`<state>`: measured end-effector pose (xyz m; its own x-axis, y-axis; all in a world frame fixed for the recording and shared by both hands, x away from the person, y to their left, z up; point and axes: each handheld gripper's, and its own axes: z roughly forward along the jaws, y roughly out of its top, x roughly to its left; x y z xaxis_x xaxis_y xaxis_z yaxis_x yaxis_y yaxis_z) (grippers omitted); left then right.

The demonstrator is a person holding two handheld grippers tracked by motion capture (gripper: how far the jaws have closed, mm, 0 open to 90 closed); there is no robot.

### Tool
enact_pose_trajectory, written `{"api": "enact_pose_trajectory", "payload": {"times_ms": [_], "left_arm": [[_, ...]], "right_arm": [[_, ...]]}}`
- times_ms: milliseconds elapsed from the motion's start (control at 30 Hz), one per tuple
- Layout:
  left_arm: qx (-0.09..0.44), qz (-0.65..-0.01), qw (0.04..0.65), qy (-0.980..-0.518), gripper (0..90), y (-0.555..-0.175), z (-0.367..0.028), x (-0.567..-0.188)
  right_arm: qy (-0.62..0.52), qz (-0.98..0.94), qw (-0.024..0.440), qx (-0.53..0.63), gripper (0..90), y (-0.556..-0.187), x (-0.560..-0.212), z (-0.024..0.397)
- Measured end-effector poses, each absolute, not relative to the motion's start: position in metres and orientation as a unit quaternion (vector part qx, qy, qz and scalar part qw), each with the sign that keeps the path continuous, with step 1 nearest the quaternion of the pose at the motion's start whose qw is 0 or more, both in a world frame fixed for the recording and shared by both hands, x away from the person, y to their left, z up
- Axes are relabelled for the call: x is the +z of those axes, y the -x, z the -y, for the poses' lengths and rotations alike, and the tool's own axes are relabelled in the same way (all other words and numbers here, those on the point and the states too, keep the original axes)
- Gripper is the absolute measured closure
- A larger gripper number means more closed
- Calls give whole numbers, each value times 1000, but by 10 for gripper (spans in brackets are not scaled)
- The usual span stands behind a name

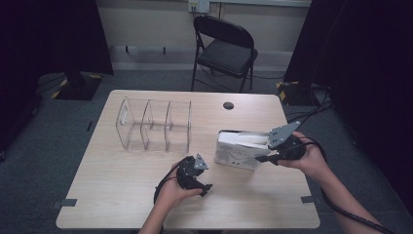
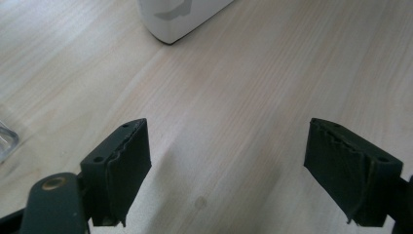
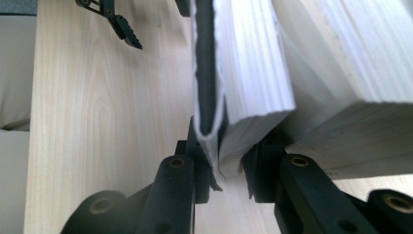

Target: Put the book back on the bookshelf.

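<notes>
Book (image 1: 238, 152) standing on tabletop (image 1: 122, 195), right of centre, near front edge: white cover with grey print, thick white page block, dark spine strip showing in right gripper view (image 3: 207, 73). Right hand-held gripper (image 1: 263, 158) clamping book's end, jaws pinching it. Left hand-held gripper (image 1: 207, 189) hovering low over bare wood just left of book, jaws spread wide, gripping nothing. Clear divider rack (image 1: 153, 124) sitting behind, well apart.

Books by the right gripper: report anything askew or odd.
The white books lean unevenly; in the right gripper view one book is clamped at its corner by the right gripper, pulled away from its neighbour. No damage visible.
</notes>
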<state>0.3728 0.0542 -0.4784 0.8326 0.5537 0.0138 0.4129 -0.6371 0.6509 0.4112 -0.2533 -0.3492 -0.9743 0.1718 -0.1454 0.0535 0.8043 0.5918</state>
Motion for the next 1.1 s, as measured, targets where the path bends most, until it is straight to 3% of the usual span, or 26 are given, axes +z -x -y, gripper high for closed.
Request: {"api": "enact_pose_trajectory", "payload": {"times_ms": [400, 733, 1100], "left_arm": [[103, -271, 340, -895, 158, -368, -69, -491], [114, -269, 389, -873, 146, -361, -79, -501], [113, -268, 388, -875, 143, -361, -79, -501]], "right_arm": [[-56, -946, 66, 313, 749, -413, -347, 252], [-88, -957, 55, 272, 746, -415, -340, 242], [-109, -963, 50, 242, 677, -413, -313, 223]]}}
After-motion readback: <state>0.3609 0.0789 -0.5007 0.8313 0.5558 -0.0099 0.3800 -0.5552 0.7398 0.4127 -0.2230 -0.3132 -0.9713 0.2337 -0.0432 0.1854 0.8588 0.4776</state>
